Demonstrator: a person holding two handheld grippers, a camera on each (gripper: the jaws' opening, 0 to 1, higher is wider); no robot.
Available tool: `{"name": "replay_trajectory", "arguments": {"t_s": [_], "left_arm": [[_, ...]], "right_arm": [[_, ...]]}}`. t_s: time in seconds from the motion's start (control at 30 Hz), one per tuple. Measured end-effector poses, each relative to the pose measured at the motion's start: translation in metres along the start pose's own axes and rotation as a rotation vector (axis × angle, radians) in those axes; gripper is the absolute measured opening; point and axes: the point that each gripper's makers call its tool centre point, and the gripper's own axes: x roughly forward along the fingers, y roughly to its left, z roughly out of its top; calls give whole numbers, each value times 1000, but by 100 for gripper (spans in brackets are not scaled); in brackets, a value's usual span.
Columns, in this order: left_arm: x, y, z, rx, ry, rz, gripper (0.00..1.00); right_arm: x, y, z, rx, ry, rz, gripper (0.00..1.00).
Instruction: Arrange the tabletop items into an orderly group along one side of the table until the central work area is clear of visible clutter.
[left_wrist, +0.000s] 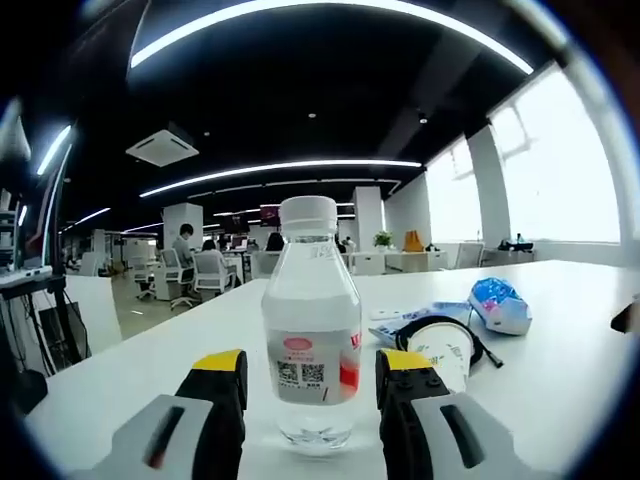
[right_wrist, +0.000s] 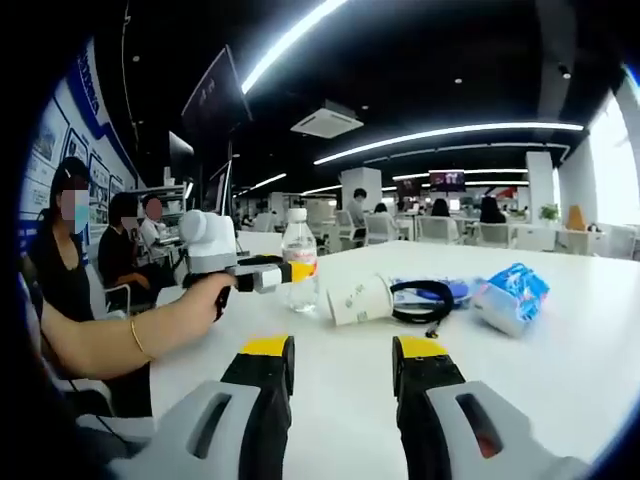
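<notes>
**Between the jaws: bottle lined up**

Left gripper (left_wrist: 310, 385) stands spread around the upright water bottle (left_wrist: 311, 330), not yet pinching. Squeeze low on the body, keep it vertical. Beyond lie the tipped paper cup (left_wrist: 443, 350) and blue packet (left_wrist: 498, 303). Right gripper (right_wrist: 340, 375) hangs spread, empty.

The bottle (left_wrist: 311, 325) label's print is too small to read.

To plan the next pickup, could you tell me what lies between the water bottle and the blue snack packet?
In the right gripper view, a tipped paper cup and a black cable lie between the water bottle and the blue snack packet.
</notes>
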Motion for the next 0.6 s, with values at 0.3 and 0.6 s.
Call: {"name": "replay_trajectory", "arguments": {"t_s": [0.3,0.6], "left_arm": [[1,-3,0,20,2,32,51],[8,-8,-3,35,31,23,51]], "right_arm": [[-25,-21,-14,8,0,-69,38],[-53,-38,-23,-32,13,-117,36]]}}
